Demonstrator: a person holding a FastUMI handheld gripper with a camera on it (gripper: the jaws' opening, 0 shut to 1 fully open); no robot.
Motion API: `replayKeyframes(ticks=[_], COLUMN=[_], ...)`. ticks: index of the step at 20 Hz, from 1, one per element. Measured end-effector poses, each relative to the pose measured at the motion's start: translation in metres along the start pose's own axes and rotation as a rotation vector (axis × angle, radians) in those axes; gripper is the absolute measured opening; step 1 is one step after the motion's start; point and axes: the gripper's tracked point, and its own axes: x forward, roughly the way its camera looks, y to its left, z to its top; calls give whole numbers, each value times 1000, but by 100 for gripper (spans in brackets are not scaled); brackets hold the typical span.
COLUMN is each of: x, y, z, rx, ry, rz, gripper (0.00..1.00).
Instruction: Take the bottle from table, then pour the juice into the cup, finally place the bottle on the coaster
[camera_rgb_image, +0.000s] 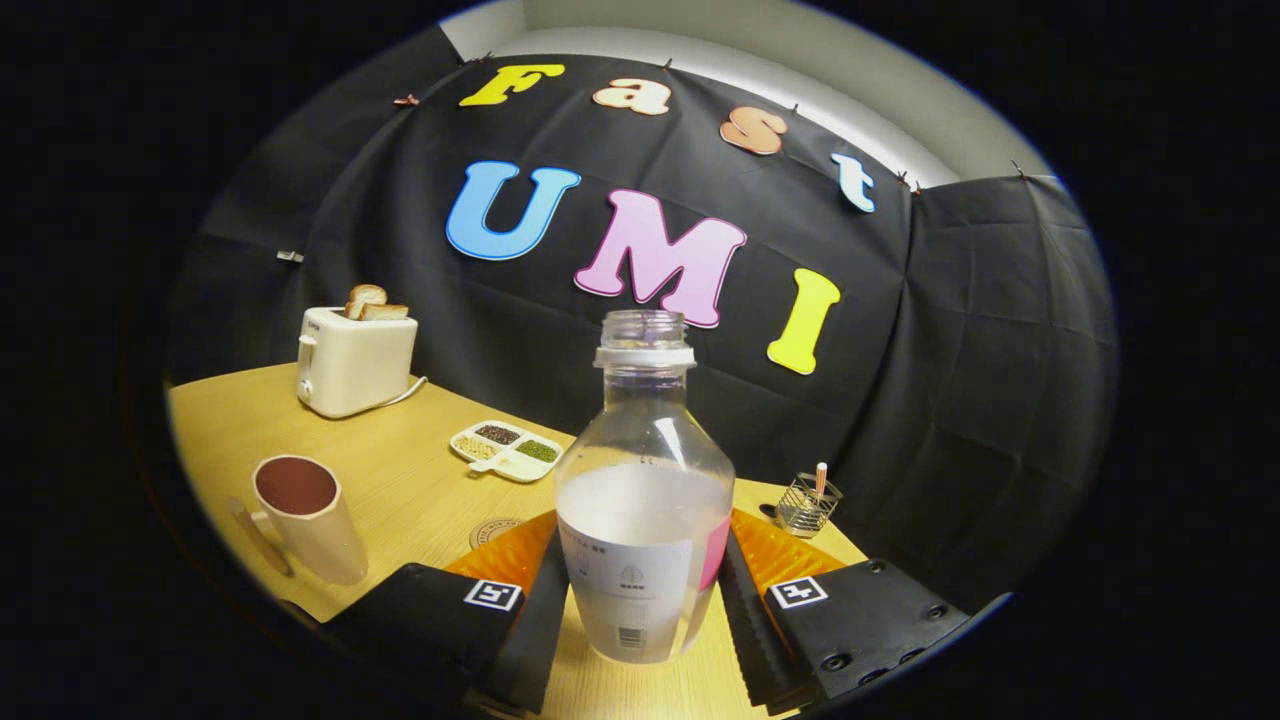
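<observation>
Bottle (643, 500) stands uncapped between the tongs (642, 600) — both fingers (535, 610) pressed to its sides, above the table (400, 480). Cup (308, 517) sits toward the table's left edge — coaster (492, 531) between cup and bottle.

No legible text found. The bottle (644, 500) label shows a barcode and unreadable print. The gripper (643, 575) fingers, flanking the bottle, each carry a square coded marker.
</observation>
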Motion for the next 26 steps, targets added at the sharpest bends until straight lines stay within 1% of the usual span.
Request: replayKeyframes(ticks=[3, 8, 15, 19, 26], x=[-2, -7, -2, -1, 0], y=[7, 39, 75, 92, 116], z=[9, 16, 6, 3, -12], rx=[-106, -354, -653, -783, -944], ry=[10, -11, -30, -50, -53], rz=[14, 82, 137, 171, 220], gripper=[75, 74, 74, 74, 74])
